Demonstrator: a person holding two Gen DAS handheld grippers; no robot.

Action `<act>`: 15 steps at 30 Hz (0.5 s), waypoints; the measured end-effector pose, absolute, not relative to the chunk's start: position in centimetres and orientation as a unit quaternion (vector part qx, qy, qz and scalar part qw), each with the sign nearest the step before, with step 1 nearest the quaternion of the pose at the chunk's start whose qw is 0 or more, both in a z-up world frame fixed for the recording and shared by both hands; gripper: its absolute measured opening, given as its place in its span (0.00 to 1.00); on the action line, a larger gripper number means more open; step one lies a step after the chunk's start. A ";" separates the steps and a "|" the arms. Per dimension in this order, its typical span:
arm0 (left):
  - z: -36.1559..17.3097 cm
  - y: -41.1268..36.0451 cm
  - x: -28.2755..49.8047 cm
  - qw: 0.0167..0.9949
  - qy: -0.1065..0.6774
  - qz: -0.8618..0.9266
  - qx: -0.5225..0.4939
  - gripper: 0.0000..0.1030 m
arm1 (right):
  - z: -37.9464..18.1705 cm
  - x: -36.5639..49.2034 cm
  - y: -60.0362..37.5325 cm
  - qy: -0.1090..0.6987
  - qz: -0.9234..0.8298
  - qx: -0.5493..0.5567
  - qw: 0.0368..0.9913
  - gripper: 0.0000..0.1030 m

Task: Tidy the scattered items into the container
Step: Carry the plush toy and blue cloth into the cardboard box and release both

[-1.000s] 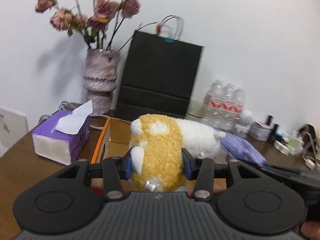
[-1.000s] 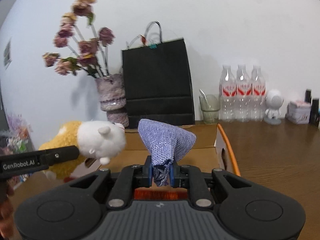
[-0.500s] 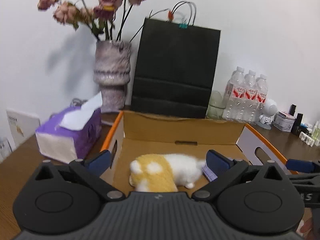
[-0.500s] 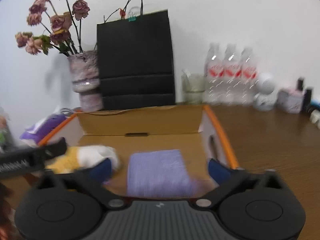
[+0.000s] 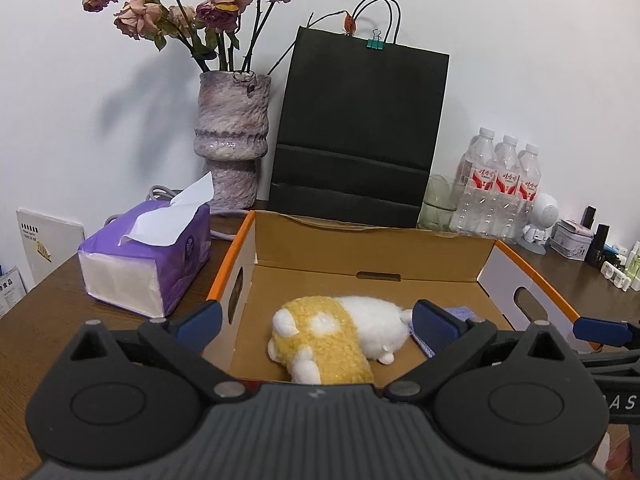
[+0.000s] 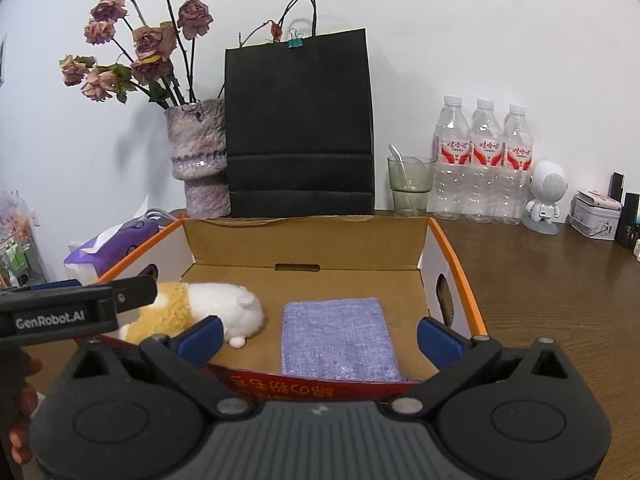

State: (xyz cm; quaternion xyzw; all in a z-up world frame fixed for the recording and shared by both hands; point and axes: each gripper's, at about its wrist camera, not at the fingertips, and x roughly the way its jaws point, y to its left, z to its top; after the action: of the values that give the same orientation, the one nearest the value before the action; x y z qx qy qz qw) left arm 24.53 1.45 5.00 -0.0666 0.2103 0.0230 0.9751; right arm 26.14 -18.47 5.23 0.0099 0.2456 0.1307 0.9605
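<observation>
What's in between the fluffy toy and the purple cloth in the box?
Nothing: in the right wrist view, only bare cardboard floor of the box separates the plush toy from the purple cloth.

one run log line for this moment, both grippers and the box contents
left gripper: open, nothing held | right gripper: open, nothing held | plush toy: lying in cardboard box | purple cloth: flat in box beside toy

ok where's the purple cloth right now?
In the right wrist view the purple cloth lies flat on the floor of the cardboard box, toward its right side, with the plush toy to its left, apart from it.
</observation>
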 end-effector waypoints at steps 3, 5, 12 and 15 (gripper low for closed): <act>5.1 1.4 24.5 0.975 0.209 0.022 -0.067 1.00 | 5.2 26.2 -18.5 0.248 0.129 0.011 0.960 1.00; 5.1 1.4 24.5 0.975 0.210 0.020 -0.070 1.00 | 5.1 26.2 -18.4 0.248 0.128 0.010 0.960 1.00; 7.1 2.5 22.7 0.979 0.181 0.024 -0.088 1.00 | 5.9 25.2 -19.0 0.234 0.129 0.019 0.963 1.00; 7.7 3.4 21.0 0.980 0.176 0.017 -0.086 1.00 | 6.5 23.6 -20.0 0.224 0.131 0.024 0.965 1.00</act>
State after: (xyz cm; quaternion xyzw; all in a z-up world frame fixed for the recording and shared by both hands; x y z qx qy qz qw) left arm 20.99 3.42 7.70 -0.0862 0.1763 0.0174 0.9804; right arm 23.64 -19.98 6.50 0.0243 0.2243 0.1309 0.9654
